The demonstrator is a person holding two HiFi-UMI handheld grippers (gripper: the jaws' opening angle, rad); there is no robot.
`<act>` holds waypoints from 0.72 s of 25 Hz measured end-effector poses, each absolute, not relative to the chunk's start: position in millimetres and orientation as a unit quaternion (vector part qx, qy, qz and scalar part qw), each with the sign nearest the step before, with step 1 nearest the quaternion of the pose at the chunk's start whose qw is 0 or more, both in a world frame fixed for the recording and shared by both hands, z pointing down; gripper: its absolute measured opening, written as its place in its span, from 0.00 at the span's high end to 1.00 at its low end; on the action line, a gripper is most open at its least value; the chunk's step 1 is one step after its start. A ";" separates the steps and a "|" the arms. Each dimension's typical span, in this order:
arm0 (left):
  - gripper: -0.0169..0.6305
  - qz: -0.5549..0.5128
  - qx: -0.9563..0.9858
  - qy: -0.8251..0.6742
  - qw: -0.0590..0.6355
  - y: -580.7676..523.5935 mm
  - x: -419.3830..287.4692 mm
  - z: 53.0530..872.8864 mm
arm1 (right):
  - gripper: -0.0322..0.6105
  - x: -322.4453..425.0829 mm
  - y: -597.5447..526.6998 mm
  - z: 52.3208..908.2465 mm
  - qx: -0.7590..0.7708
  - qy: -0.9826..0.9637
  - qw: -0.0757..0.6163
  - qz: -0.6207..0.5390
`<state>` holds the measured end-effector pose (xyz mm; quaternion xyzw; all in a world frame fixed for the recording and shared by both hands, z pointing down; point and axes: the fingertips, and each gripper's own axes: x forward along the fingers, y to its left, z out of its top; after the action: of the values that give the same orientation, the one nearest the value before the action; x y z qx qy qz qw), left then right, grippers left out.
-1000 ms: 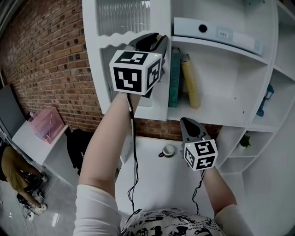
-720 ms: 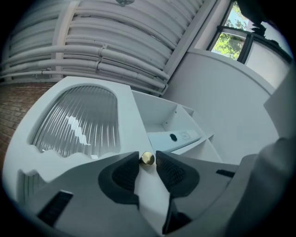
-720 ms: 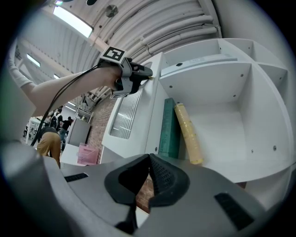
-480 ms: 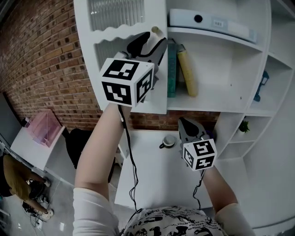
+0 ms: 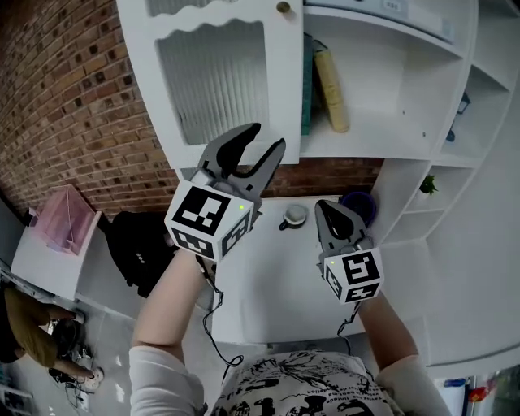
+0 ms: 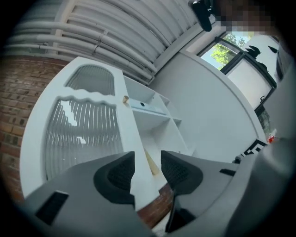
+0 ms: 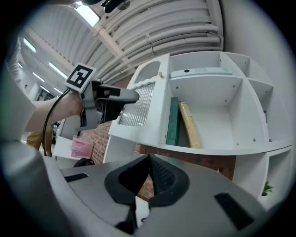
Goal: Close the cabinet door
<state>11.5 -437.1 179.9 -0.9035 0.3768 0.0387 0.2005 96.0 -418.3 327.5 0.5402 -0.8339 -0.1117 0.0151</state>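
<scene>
The white cabinet door (image 5: 215, 81), with ribbed glass and a small brass knob (image 5: 283, 7), stands over the left compartment; whether it lies fully flush I cannot tell. My left gripper (image 5: 264, 140) hangs below the door's lower edge, apart from it. Its jaws have just been opening and stand open with nothing between them. The left gripper view looks up past the left gripper (image 6: 148, 166) at the door (image 6: 85, 134). My right gripper (image 5: 325, 207) is shut and empty, lower right, over the white desk (image 5: 276, 284). The right gripper view shows the right gripper (image 7: 149, 173), the door (image 7: 138, 104) and the left gripper (image 7: 132, 96).
A teal book (image 5: 306, 81) and a yellow one (image 5: 331, 81) stand on the open shelf beside the door. On the desk are a cup (image 5: 294, 215) and a dark blue pot (image 5: 357, 203). A brick wall (image 5: 73, 122) runs left; a pink tray (image 5: 61, 223) and a black bag (image 5: 138, 244) lie below.
My left gripper has dropped from the door's right edge to below the cabinet, and its jaws stand wider. The right gripper has sunk a little. The door looks closer to the shelves.
</scene>
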 end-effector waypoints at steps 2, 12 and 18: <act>0.70 0.033 -0.915 0.365 0.169 -430.1 3.8 219.1 | 0.93 92.6 -408.0 338.8 0.545 -0.831 0.017 -0.112; 0.83 -0.006 -0.930 0.356 0.088 -378.6 -29.2 374.7 | 0.93 62.9 -370.7 383.4 0.554 -0.826 0.019 -0.099; 0.93 -0.001 -0.939 0.341 0.042 -358.9 -46.1 414.8 | 0.93 51.5 -351.3 413.1 0.564 -0.822 0.014 -0.077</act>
<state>-46.1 -358.9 414.8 -0.9390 0.3413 -0.0014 0.0420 51.5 -351.3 413.1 0.5643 -0.8219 -0.0769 0.0143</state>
